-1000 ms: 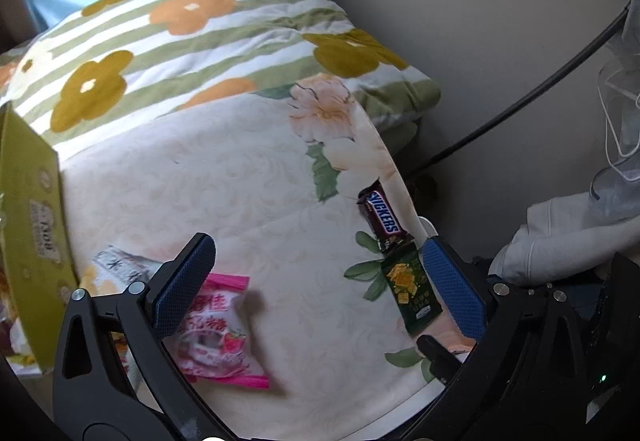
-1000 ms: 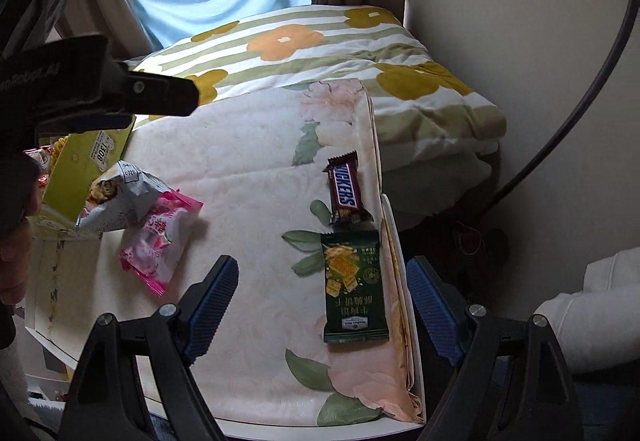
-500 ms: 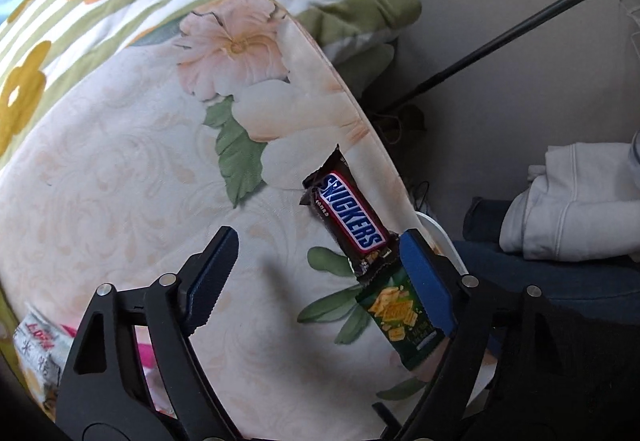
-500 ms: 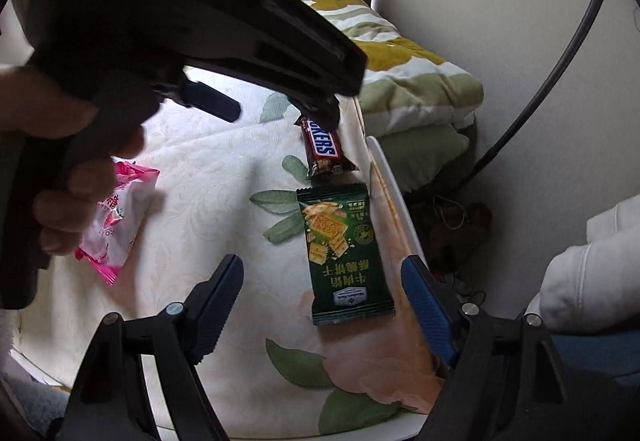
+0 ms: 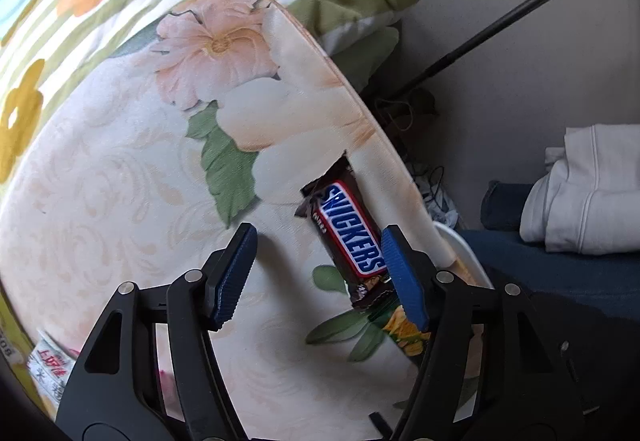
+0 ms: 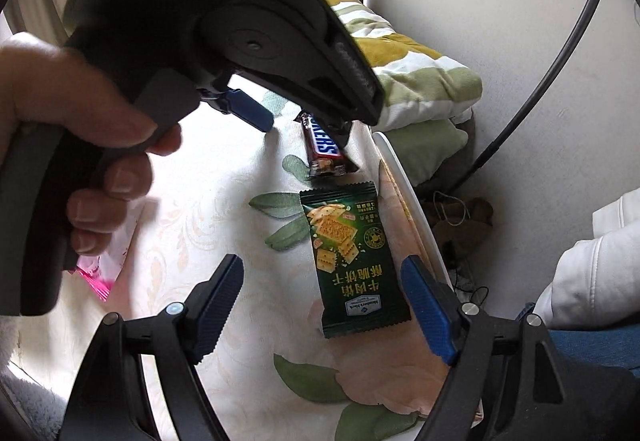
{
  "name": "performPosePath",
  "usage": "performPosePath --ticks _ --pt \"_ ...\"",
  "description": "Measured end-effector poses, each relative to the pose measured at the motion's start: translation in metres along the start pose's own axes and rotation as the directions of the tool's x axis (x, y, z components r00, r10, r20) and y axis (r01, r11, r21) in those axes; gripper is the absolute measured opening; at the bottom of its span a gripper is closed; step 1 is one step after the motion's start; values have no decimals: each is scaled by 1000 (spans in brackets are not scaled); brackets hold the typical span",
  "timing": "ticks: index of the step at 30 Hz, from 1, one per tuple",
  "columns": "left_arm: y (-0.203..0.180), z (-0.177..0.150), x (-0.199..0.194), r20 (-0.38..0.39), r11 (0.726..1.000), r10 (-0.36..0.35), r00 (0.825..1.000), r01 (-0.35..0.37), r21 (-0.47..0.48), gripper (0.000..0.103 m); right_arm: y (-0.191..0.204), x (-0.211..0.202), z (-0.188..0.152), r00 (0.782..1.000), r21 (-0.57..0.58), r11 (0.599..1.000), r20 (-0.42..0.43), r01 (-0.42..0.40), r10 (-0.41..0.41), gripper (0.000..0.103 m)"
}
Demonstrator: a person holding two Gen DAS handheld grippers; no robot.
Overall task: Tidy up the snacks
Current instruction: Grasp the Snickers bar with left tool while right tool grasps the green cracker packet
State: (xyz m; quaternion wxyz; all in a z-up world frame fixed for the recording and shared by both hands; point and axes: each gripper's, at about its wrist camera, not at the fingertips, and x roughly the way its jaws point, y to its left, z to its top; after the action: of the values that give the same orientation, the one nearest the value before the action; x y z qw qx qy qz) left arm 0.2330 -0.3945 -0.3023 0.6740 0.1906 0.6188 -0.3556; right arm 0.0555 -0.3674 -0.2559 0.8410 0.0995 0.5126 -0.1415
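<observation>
Floral cloth [image 5: 120, 201]: left tool [image 5: 320, 273] closing beside Snickers bar [image 5: 348, 233]; right tool [image 6: 320, 305] agape, empty, over green packet [image 6: 352, 261].

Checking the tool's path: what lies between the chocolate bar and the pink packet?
Only bare flowered cloth between the chocolate bar and the pink packet, in the right wrist view.

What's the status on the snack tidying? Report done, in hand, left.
Done: nothing visibly sorted. In hand: the left gripper is closing around the chocolate bar, not yet gripping. Left: the green cracker packet beneath the open right gripper, and the pink packet.
</observation>
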Motion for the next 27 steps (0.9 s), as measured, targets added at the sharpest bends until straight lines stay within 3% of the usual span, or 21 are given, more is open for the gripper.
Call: performPosePath --ticks 11,16,27 --pt "-15 -1 -5 -2 998 12 1000 -12 57 51 -4 2 -1 1000 17 1000 7 -9 9 78" --pt "-17 -2 3 -5 998 43 999 -43 42 32 -6 -1 -4 1000 15 1000 12 -12 12 78" --pt "-8 -6 -3 15 998 33 999 -33 54 30 -5 8 -4 1000 10 1000 -9 -28 28 76"
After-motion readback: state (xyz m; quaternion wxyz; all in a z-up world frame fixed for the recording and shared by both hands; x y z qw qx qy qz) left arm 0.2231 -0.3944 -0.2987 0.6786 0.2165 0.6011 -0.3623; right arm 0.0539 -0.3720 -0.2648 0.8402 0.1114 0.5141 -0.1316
